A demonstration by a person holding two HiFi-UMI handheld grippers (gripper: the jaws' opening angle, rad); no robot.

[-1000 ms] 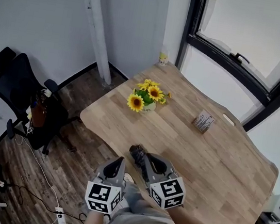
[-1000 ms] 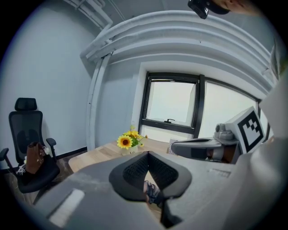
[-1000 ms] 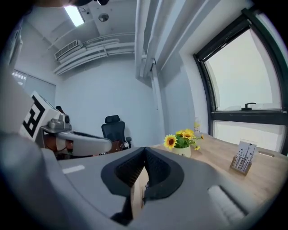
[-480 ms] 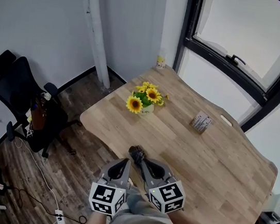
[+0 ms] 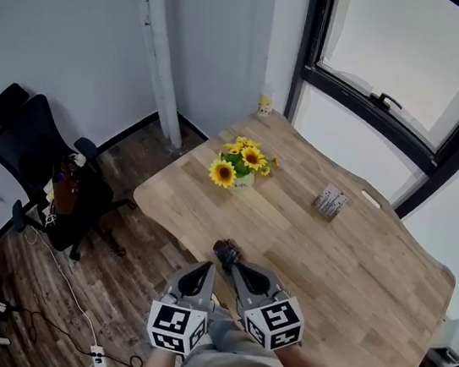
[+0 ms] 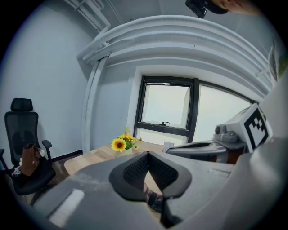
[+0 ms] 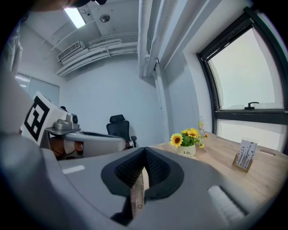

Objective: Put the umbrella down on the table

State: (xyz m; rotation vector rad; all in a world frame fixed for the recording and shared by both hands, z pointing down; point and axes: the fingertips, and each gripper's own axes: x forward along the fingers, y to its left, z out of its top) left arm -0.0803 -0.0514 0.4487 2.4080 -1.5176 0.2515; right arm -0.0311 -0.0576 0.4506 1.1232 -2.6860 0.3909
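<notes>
A wooden table (image 5: 346, 264) stands under a black-framed window (image 5: 394, 109), with a white pot of sunflowers (image 5: 239, 165) towards its far left corner, a small card holder (image 5: 331, 202) further right and a little bottle (image 5: 266, 102) at the back corner. A black office chair (image 5: 28, 161) carrying a brown bag (image 5: 62, 193) stands off to the left, with a power strip (image 5: 99, 356) on the plank floor. A small dark bundle, apparently the folded umbrella (image 5: 224, 252), lies at the table's near edge, just ahead of the right gripper (image 5: 234, 266), whose jaws are pressed together. The left gripper (image 5: 199, 270) sits just beside it over the floor, jaw tips meeting too. Both are held close to the person's body, angled slightly down towards the table
</notes>
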